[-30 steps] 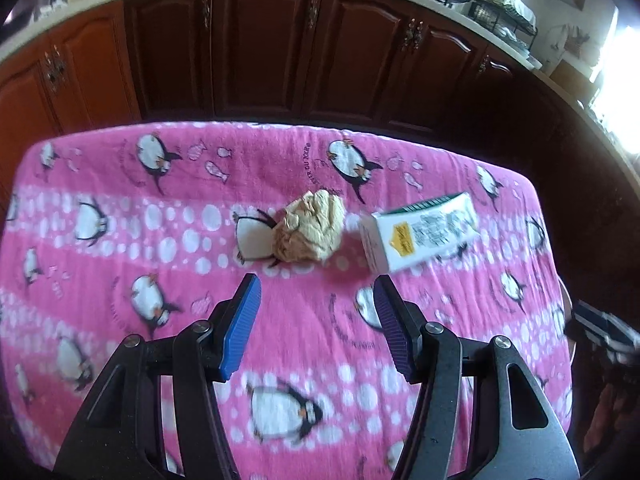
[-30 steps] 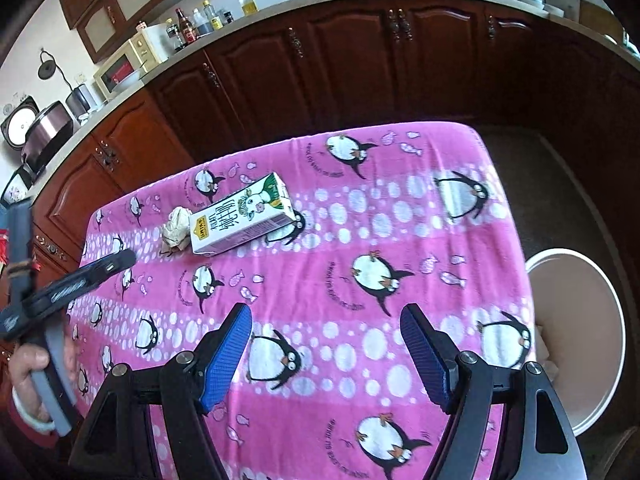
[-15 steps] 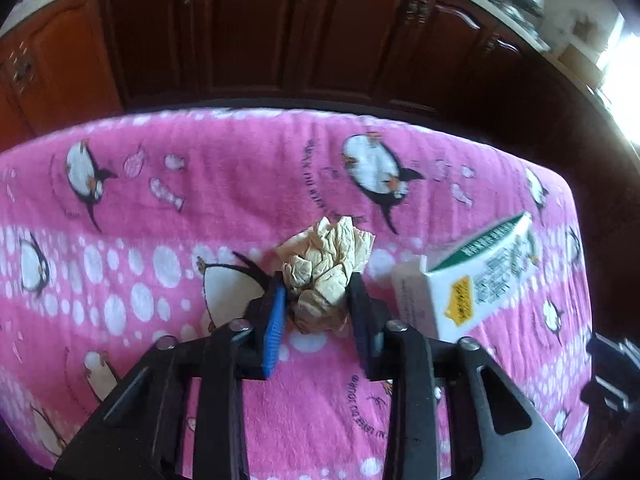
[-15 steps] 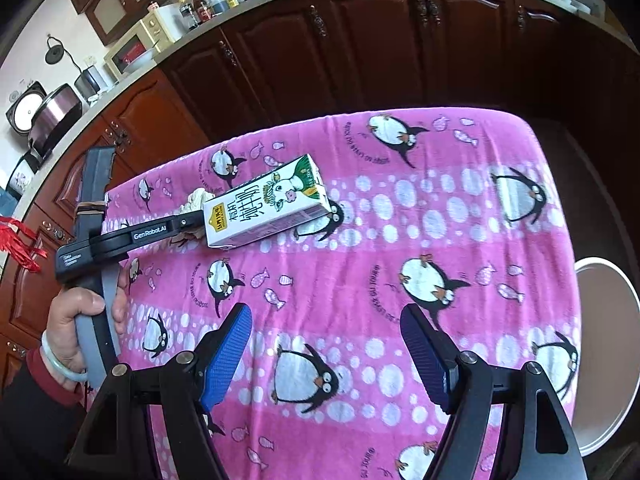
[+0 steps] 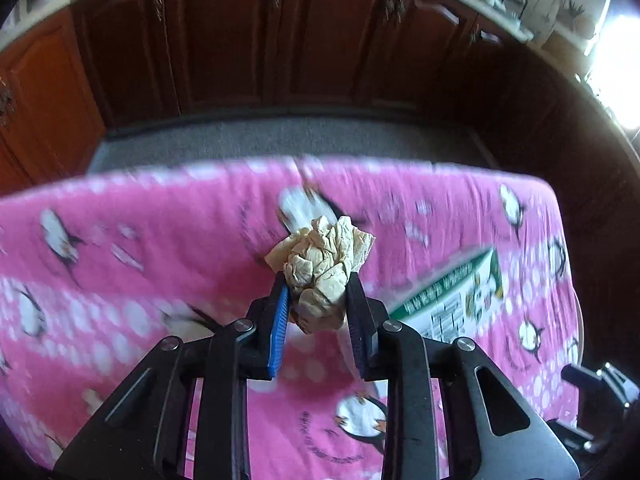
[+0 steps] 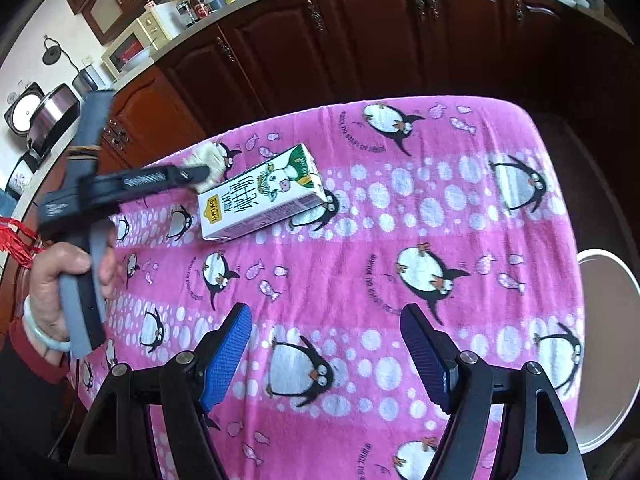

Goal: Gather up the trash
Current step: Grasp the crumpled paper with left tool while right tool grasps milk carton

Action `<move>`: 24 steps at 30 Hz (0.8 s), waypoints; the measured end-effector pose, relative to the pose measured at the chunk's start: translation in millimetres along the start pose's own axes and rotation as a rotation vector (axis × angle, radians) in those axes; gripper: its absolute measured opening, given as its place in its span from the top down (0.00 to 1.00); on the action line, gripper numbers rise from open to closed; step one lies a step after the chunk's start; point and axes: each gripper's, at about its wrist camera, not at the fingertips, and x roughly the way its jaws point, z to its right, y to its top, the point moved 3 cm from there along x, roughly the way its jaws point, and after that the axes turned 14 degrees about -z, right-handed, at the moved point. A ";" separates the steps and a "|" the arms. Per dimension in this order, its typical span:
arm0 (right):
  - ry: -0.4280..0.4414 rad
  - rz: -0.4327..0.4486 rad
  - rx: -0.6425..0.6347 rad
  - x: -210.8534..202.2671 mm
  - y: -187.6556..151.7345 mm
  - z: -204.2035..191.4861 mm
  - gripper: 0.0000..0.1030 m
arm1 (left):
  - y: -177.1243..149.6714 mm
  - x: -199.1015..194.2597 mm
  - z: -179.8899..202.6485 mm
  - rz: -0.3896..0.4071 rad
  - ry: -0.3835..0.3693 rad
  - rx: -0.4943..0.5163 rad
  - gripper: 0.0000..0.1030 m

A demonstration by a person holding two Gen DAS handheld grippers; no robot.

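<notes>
Between ribbed blue left claw pads, crinkled beige paper wad.

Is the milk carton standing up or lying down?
Lying down: the milk carton rests on its long side on the pink tablecloth, printed face up.
</notes>
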 end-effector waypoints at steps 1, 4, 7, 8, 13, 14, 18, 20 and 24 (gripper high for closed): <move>-0.003 0.004 0.005 -1.8 -0.1 2.9 0.28 | -6.8 4.6 4.5 -0.023 -0.030 0.005 0.76; -0.002 0.025 0.043 -10.2 -0.4 18.7 0.28 | -38.8 5.2 25.3 -0.085 -0.160 0.046 0.76; 0.007 0.030 0.075 -14.4 -0.7 32.0 0.28 | -71.2 -9.2 46.5 -0.083 -0.200 0.127 0.76; 0.021 0.028 0.087 -13.9 0.1 34.3 0.28 | -75.9 -11.9 49.5 -0.083 -0.219 0.138 0.76; 0.116 0.013 0.136 -4.6 9.1 27.7 0.18 | -93.9 -29.6 45.2 -0.032 -0.193 0.134 0.76; 0.129 -0.004 0.148 0.6 11.8 25.8 0.18 | -95.2 -32.7 38.9 -0.025 -0.188 0.120 0.76; 0.132 -0.036 0.208 19.4 18.7 21.2 0.18 | -100.6 -44.8 13.2 0.010 -0.170 0.055 0.76; 0.113 -0.053 0.211 27.0 23.7 18.2 0.18 | -101.3 -51.8 6.5 0.029 -0.154 0.048 0.76; 0.038 -0.068 0.231 34.1 25.8 19.7 0.18 | -108.1 -60.8 -2.9 0.044 -0.131 0.047 0.76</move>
